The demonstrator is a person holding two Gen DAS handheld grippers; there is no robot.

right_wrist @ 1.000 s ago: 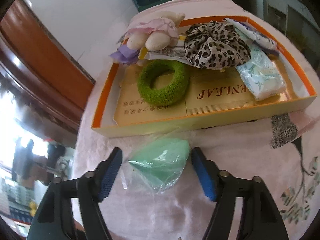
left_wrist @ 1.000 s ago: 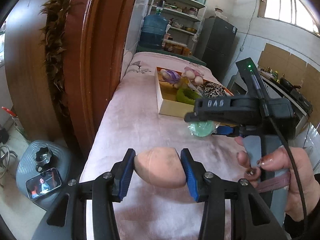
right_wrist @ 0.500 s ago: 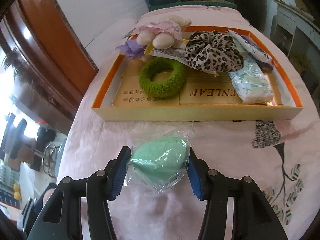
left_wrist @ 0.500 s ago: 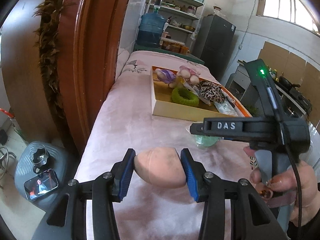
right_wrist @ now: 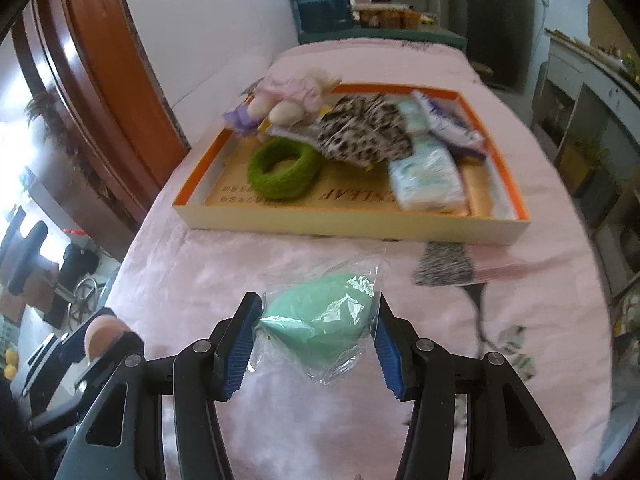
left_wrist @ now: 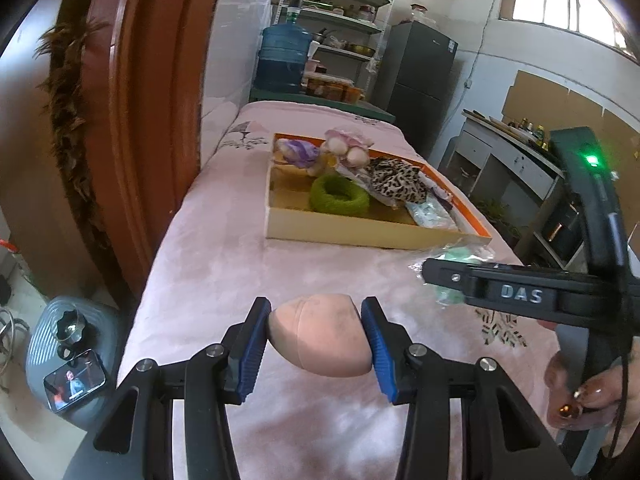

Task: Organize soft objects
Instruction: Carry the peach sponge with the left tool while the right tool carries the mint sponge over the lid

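Right tongs (right_wrist: 316, 344) just closed on bagged green sponge (right_wrist: 320, 326), lower centre, now lifted off pink bed (right_wrist: 520, 360). Left tongs (left_wrist: 318, 338) clamp peach sponge (left_wrist: 320, 334). Both ready for tray (right_wrist: 340, 225), upper centre.

A tray (right_wrist: 352, 226) lies on the bed (right_wrist: 192, 264), a ring (right_wrist: 283, 168) inside it.

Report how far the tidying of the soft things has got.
Done: green ring, leopard scrunchie, plush toy and tissue packs lie in the tray. In hand: left gripper clamps the peach sponge; right gripper clamps the bagged green sponge. Left: both sponges into the tray.
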